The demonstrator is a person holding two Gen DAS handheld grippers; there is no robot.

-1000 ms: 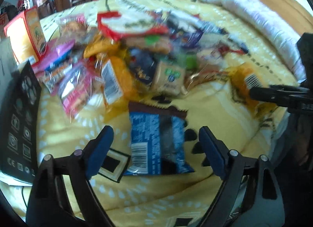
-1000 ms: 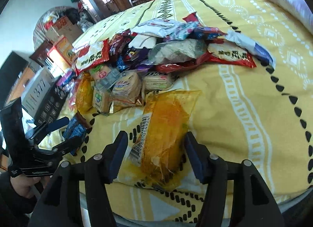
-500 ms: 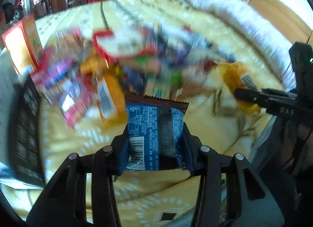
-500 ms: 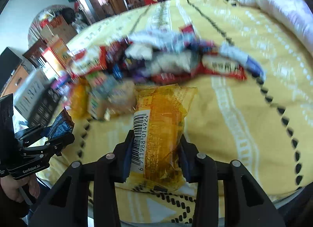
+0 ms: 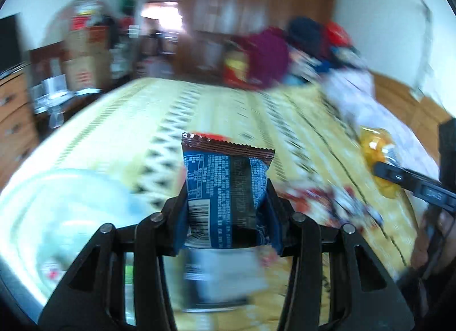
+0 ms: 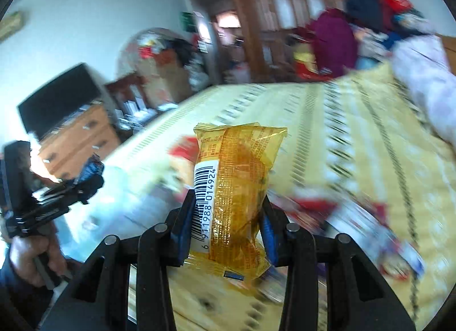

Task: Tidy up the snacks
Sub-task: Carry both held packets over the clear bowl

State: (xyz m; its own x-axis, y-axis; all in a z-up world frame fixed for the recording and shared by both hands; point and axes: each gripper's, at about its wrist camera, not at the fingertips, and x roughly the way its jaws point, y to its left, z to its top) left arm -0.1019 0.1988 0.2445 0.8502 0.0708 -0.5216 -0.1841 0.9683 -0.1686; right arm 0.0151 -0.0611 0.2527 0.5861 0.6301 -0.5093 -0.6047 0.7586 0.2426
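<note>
Left gripper [image 5: 228, 211] is clamped on a blue-and-brown foil snack packet [image 5: 225, 194], right gripper [image 6: 228, 222] on a crinkly orange plastic snack bag [image 6: 233, 197], both above the yellow patterned bedspread [image 5: 222, 108].

left gripper [image 5: 228, 217] | clamps blue snack packet [image 5: 225, 194] | above yellow bedspread [image 5: 199, 108]

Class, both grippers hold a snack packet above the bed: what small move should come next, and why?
Probably carry both on toward wherever they get sorted: the left gripper clamps the blue foil packet, the right gripper the orange plastic packet, both clear of the yellow bedspread.
</note>
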